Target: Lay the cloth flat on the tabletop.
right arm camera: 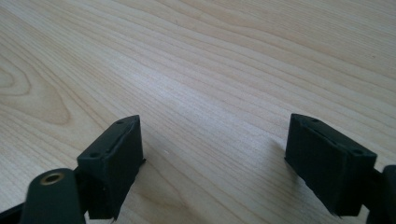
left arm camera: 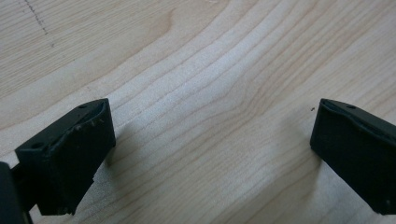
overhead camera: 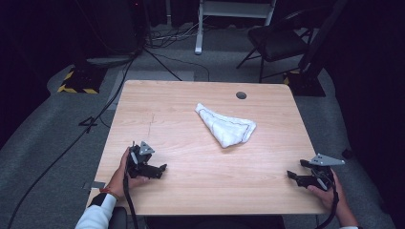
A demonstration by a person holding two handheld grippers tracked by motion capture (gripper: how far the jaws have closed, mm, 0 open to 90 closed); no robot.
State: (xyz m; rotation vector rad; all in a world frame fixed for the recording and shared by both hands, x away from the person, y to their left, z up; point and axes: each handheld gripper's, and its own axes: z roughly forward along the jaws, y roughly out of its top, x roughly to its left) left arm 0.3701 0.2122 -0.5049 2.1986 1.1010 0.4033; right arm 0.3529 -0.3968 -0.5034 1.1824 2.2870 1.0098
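A white cloth [overhead camera: 225, 126], folded into a rough triangle, lies on the light wooden table [overhead camera: 191, 167] a little right of centre, toward the far side. My left gripper [overhead camera: 161, 171] rests near the table's front left, held by a hand with a white sleeve, well short of the cloth. In the left gripper view its two black jaws stand wide apart over bare wood, left gripper [left arm camera: 212, 154] open and holding nothing. My right gripper [overhead camera: 292, 177] sits at the front right edge. Seen from its own camera, the right gripper [right arm camera: 215, 163] is open too, with only wood grain between the jaws.
A round cable hole [overhead camera: 241, 95] sits near the table's far edge. Beyond the table are a dark chair [overhead camera: 277, 43], a white stand leg [overhead camera: 199, 28] and cables [overhead camera: 95, 119] across the grey floor.
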